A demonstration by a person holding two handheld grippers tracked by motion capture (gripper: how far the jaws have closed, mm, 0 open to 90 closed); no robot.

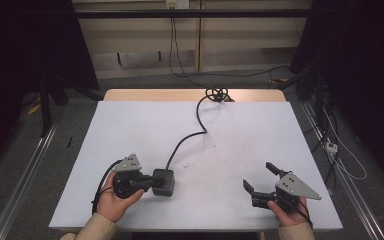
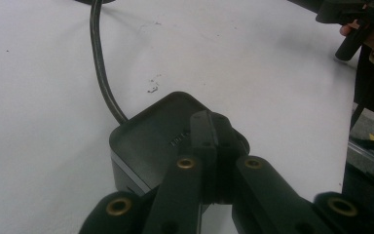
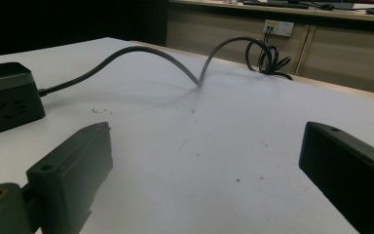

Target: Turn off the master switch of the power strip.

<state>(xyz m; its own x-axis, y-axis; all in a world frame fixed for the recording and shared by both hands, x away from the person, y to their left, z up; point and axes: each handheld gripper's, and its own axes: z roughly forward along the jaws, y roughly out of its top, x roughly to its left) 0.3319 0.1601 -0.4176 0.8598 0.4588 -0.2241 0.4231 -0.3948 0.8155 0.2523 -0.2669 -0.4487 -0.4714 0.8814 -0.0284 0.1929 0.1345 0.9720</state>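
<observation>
Jaws of left gripper clenched, tips resting atop power cube; right gripper released at 5 o'clock. Press straight down; avoid cord.

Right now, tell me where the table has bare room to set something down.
Bare: the stretch between the power cube and the right gripper, and the far right of the table beyond the cable. Crowded: the near left, where the shut left gripper rests on the cube.
</observation>
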